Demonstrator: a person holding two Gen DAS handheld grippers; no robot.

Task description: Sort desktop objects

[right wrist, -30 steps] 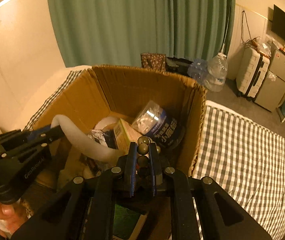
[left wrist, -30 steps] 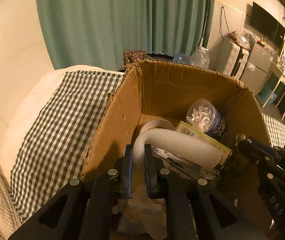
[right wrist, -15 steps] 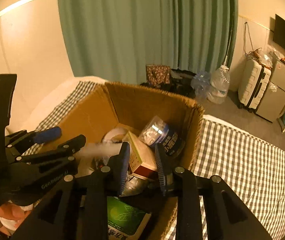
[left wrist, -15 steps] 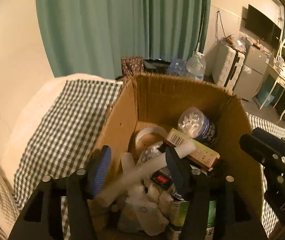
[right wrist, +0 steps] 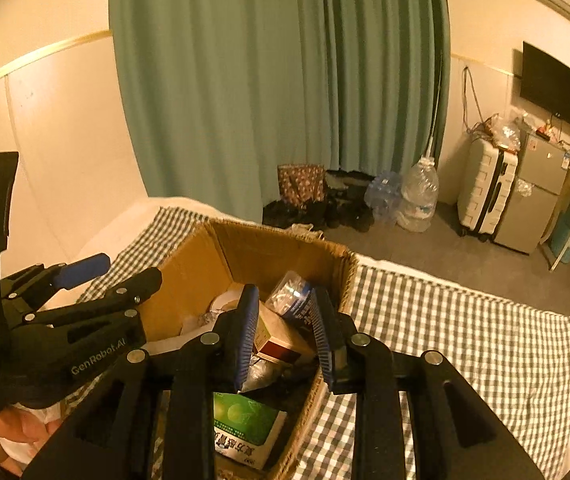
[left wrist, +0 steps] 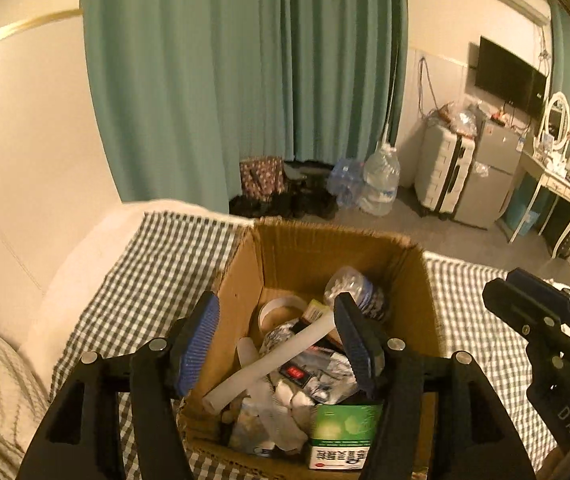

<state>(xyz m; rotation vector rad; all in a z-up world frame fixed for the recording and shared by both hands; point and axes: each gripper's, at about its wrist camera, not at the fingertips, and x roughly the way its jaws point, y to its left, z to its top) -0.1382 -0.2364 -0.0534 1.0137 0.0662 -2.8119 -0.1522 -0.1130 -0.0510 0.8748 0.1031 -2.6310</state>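
My left gripper (left wrist: 279,344) is opening, empty; my right gripper (right wrist: 283,336) stands partly open, empty too. Below lies the white tube (left wrist: 273,364), slanted atop the clutter in the cardboard box (left wrist: 317,248). Loosely propped, it could roll or snag.

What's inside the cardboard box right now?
The cardboard box holds a white tube lying across the pile, a tape roll, a clear jar, a green packet and wrappers. Whatever lies beneath them is covered.
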